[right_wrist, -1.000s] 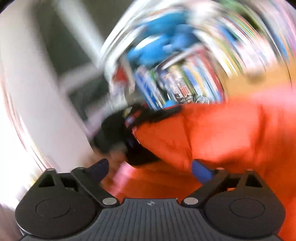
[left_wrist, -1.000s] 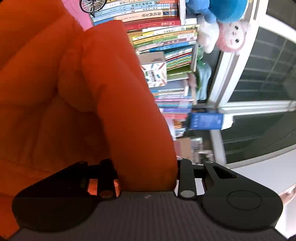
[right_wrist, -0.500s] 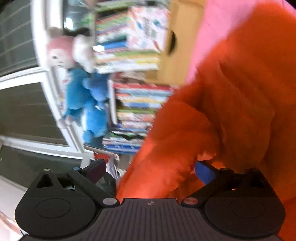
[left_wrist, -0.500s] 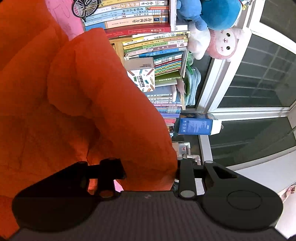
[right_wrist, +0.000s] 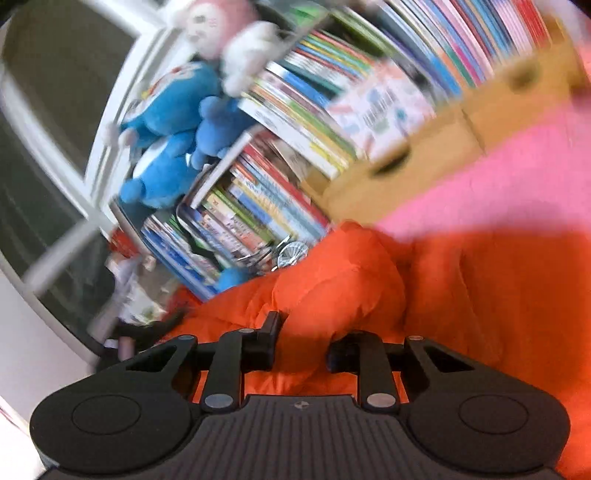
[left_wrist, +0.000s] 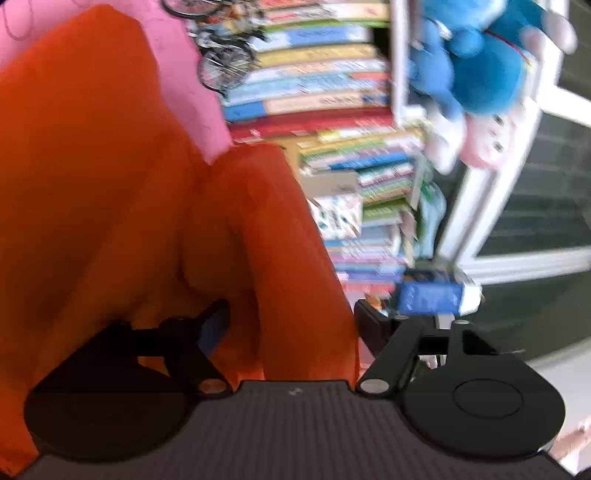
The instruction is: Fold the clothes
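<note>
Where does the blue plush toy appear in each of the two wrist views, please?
Left wrist view: the blue plush toy sits in the upper right corner, just above a pink plush toy.
Right wrist view: it sits upper left, below the pink one.
Shared landmark: the stacked colourful books beside both toys.

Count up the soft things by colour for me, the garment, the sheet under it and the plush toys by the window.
Orange: 1, the garment
Pink: 2, the sheet under it and a pink plush toy
Blue: 1 plush toy, possibly more, too blurred to tell
Total: 4
</note>
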Demonstrator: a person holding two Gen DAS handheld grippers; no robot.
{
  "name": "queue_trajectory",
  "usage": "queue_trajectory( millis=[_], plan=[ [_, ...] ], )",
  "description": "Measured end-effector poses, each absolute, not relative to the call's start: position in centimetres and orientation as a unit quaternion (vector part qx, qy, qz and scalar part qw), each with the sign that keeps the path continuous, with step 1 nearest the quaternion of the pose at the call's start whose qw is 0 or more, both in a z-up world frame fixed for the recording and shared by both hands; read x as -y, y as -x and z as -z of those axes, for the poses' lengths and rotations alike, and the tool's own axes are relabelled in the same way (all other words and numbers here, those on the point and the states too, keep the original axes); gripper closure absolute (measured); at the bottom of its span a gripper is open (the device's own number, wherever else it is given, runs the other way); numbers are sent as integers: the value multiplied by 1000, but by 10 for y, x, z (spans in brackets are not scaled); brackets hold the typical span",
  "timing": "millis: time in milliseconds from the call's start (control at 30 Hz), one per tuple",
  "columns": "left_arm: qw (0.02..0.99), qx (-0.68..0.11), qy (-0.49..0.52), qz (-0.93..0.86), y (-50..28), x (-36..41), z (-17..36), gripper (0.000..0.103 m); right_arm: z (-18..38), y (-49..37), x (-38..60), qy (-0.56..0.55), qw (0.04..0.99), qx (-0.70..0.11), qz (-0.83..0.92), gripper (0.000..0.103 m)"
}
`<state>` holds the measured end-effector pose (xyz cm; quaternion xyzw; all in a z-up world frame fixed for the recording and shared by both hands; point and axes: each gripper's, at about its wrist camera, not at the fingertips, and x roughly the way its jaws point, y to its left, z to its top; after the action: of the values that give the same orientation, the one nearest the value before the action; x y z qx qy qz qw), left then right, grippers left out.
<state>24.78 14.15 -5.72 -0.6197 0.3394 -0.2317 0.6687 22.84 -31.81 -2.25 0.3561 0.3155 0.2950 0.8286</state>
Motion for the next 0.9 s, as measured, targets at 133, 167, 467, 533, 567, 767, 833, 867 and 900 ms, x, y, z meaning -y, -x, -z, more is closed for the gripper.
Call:
queue_trajectory(
  millis=[133,167,467,533,567,767,833,867,900],
  plan=[
    [664,-340,616,255,-248,-133,61,66,53,-236,324,-508,714,-357,-325,44],
    [660,-343,613,266,-249,-127,62,66,56,-236,319,-524,695,-357,-338,38],
    [671,-348,600,262,-251,-127,59,60,46,-239,269,-498,713,-379,-317,92],
    [677,-345,602,247,-256,-132,60,60,46,-232,268,-481,724,-382,-316,94],
    [680,-343,602,240,-258,-135,60,65,47,-229,269,-471,728,-386,-314,94],
    [684,-353,593,237,-279,-137,58,63,64,-208,283,-423,749,-406,-308,95],
    [691,-359,582,235,-282,-139,59,63,69,-203,290,-422,751,-406,-306,95],
    [702,-364,567,231,-283,-139,60,68,73,-202,292,-425,749,-406,-304,95],
    [714,-371,548,227,-284,-137,59,73,75,-201,294,-429,748,-407,-302,96]
  ],
)
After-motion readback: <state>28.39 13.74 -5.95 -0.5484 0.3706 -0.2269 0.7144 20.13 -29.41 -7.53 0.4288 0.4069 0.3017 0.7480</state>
